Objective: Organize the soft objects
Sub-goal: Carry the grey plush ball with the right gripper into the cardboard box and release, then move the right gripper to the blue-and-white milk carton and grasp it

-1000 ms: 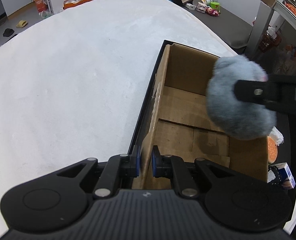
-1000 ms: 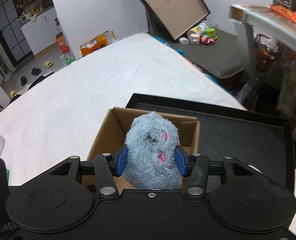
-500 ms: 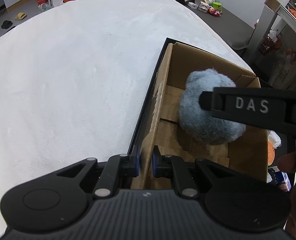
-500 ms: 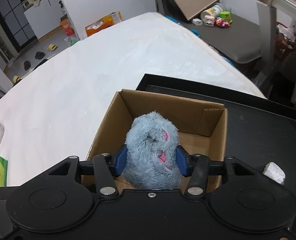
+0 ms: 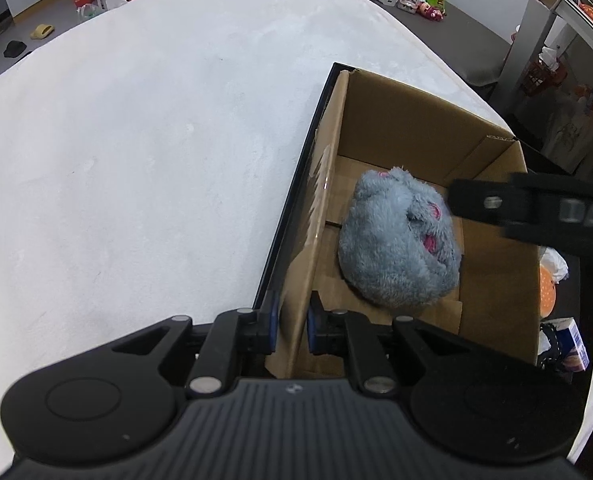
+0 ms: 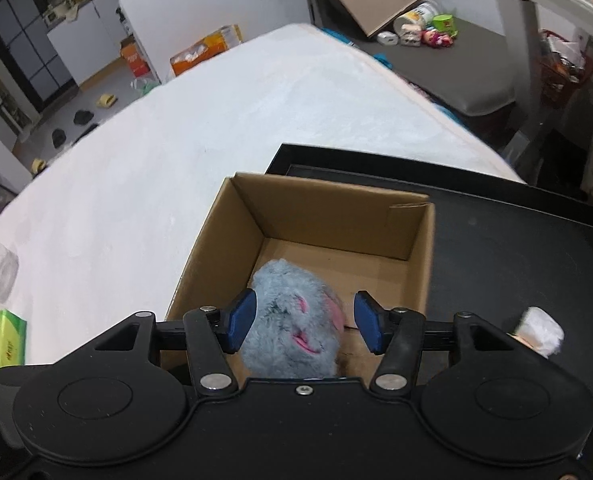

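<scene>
Plush toy (image 6: 294, 324) sits on cardboard box (image 6: 328, 216) floor, between right gripper (image 6: 302, 320) pads (image 6: 242, 318) but clear of both, jaws spread. Left gripper (image 5: 290, 326) clamped on box's near wall.

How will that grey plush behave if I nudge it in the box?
The plush is furry and rounded, so it probably squashes rather than slides. It looks light, likely shifting easily. Its ball shape may roll a little on the box floor.
</scene>
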